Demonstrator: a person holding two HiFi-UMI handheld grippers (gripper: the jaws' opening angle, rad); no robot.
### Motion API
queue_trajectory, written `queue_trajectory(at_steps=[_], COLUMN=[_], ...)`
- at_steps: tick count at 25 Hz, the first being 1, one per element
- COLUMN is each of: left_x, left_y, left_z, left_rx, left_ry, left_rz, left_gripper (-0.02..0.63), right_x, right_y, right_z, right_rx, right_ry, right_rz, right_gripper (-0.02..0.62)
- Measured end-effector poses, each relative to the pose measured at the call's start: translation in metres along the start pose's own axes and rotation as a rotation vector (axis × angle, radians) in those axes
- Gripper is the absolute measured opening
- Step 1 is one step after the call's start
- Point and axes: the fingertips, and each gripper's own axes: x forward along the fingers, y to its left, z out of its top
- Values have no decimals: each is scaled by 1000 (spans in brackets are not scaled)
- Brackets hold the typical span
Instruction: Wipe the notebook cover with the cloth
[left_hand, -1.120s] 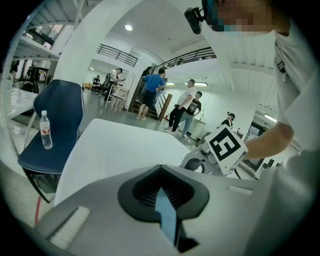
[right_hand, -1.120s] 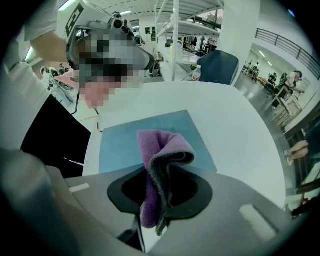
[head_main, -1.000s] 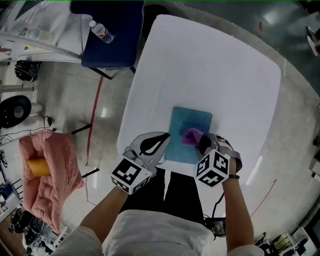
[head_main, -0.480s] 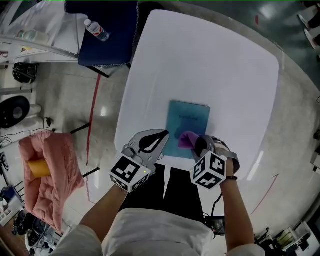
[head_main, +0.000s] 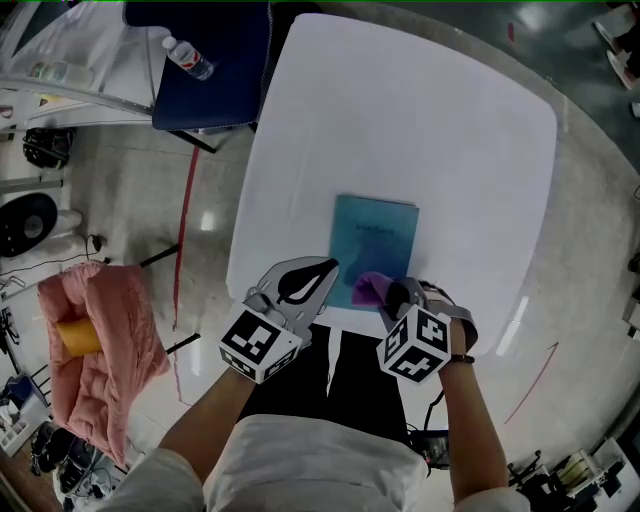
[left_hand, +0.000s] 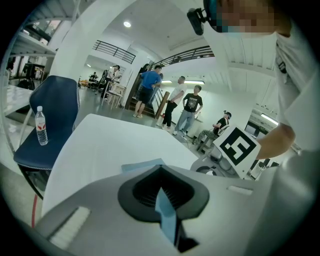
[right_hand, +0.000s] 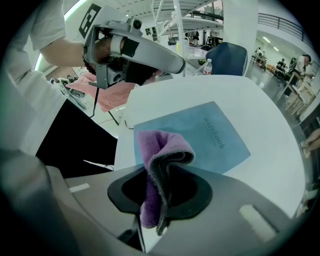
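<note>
A teal notebook (head_main: 373, 235) lies flat near the front edge of the white table (head_main: 400, 110). My left gripper (head_main: 320, 275) sits at the notebook's near left edge. In the left gripper view its jaws are shut on a thin blue sliver of the notebook (left_hand: 163, 210). My right gripper (head_main: 393, 293) is shut on a folded purple cloth (head_main: 370, 288), which rests on the cover's near right part. From the right gripper view the cloth (right_hand: 161, 152) sticks up out of the jaws, with the notebook (right_hand: 210, 135) spread out beyond it.
A blue chair (head_main: 210, 60) with a water bottle (head_main: 188, 57) on its seat stands at the table's far left corner. A pink bundle (head_main: 95, 350) lies on the floor to the left. Several people stand far off in the hall (left_hand: 170, 102).
The right gripper has drawn the purple cloth across the cover toward the notebook's near edge. The left gripper stays at the notebook's left edge.
</note>
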Motion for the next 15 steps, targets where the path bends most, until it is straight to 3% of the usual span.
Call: queue_trajectory(at_steps=[15], left_x=[1], left_y=[2], left_z=[1], left_rx=[2], left_ry=[4], left_rz=[-7], left_gripper=[0], right_x=[3], right_y=[29], right_z=[-4], right_rx=[25], right_ry=[37], right_rz=[158], right_gripper=[106])
